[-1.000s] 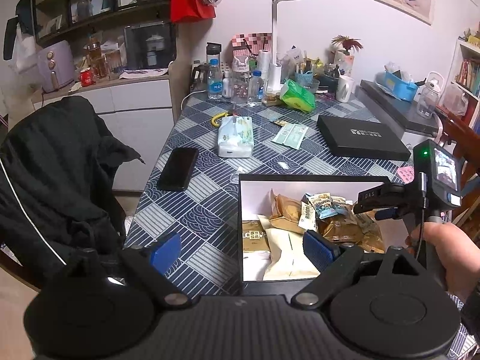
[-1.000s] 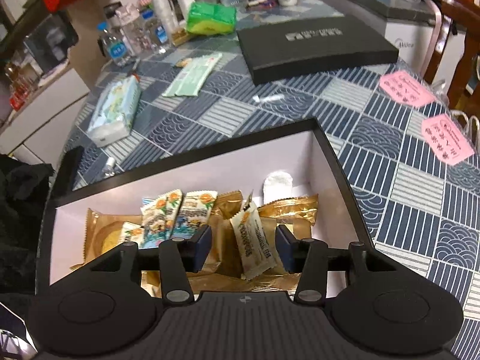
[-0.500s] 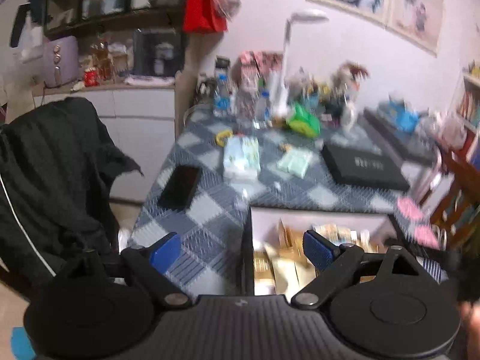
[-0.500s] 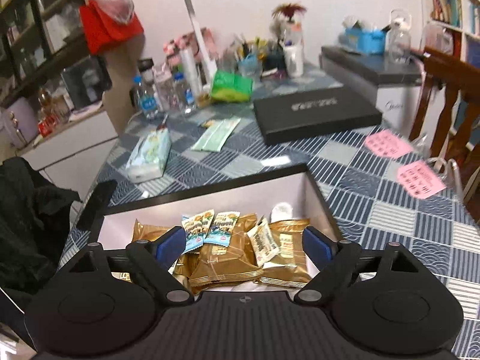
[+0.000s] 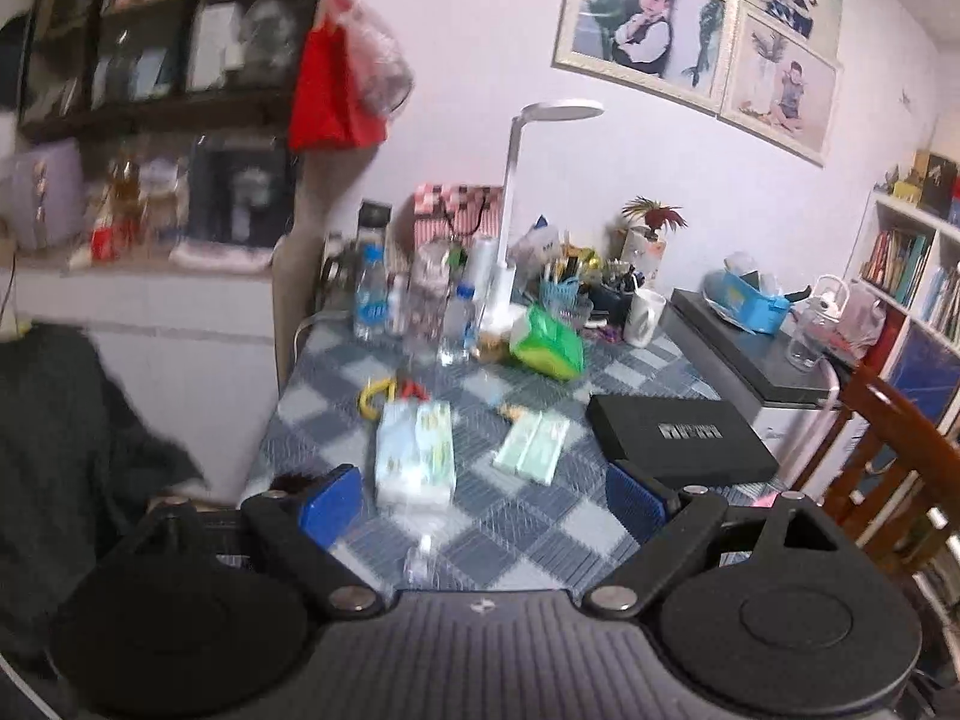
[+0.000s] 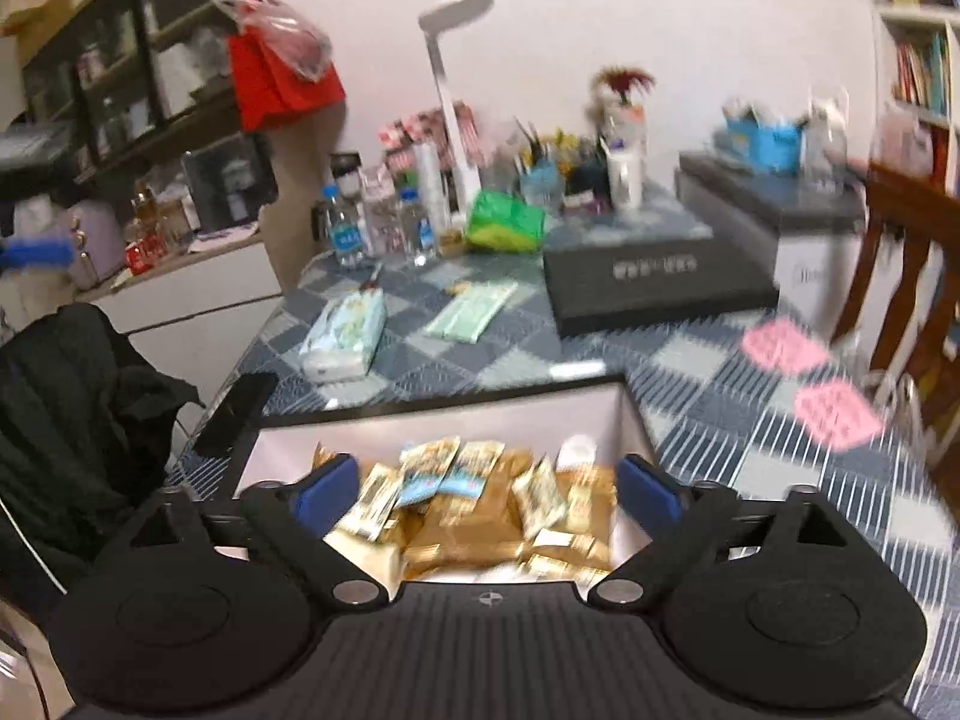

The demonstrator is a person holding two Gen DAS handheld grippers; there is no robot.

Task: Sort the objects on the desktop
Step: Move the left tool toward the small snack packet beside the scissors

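Observation:
An open black box point(image 6: 444, 405) with white inner walls sits at the near edge of the checked table and holds several gold and blue snack packets point(image 6: 474, 504). My right gripper point(image 6: 486, 489) is open and empty, raised above the box's near side. My left gripper point(image 5: 483, 501) is open and empty, raised and facing the far table; the box is out of its view. On the table lie a tissue pack point(image 5: 414, 450) point(image 6: 348, 336), a green sachet pack point(image 5: 534, 444) point(image 6: 474, 312) and the black box lid point(image 5: 678, 438) point(image 6: 654, 282).
A small clear bottle point(image 5: 420, 558) lies just ahead of the left gripper. A black phone point(image 6: 237, 411) lies at the table's left edge by a chair with a black jacket point(image 6: 72, 420). Pink notes point(image 6: 834, 414), a wooden chair point(image 6: 912, 300), bottles and a lamp point(image 5: 510, 228) crowd the back.
Both grippers have lifted and tilted up, away from the box. The right gripper opened wide from a narrower gap over a packet and holds nothing. The box left the left wrist view.

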